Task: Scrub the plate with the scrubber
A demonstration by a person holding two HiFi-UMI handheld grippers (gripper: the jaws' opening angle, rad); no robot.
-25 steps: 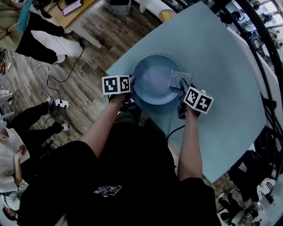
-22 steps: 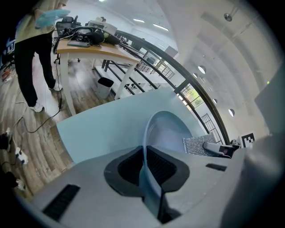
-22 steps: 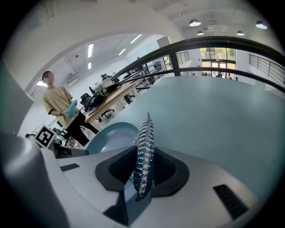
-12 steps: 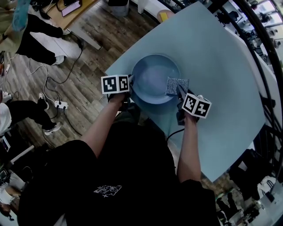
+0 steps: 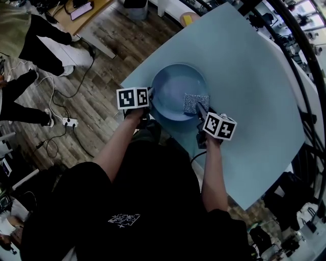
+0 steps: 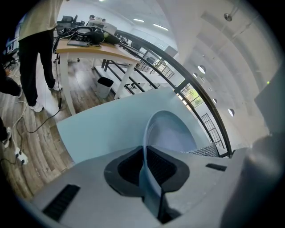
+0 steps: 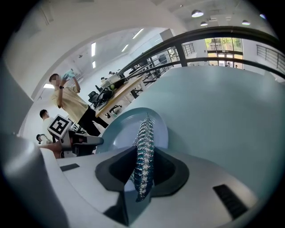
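A pale blue plate (image 5: 175, 87) lies on the light blue table (image 5: 254, 76) near its front left edge. My left gripper (image 5: 151, 94) is shut on the plate's left rim (image 6: 146, 147), which runs between the jaws. My right gripper (image 5: 197, 108) is shut on a silvery mesh scrubber (image 5: 196, 103), which lies flat on the plate's right part. In the right gripper view the scrubber (image 7: 144, 151) stands edge-on between the jaws over the plate (image 7: 120, 131), with the left gripper (image 7: 95, 141) at the plate's far side.
The table's edge (image 5: 133, 76) runs just left of the plate, with wooden floor (image 5: 102, 92) and cables below. A person (image 5: 30, 35) stands beside a desk (image 5: 84, 12) at the far left. To the right, the table stretches wide toward a dark railing (image 5: 305, 46).
My right gripper has slid the scrubber leftward and nearer across the plate, from the right rim toward the middle. The left gripper and the plate have stayed put.
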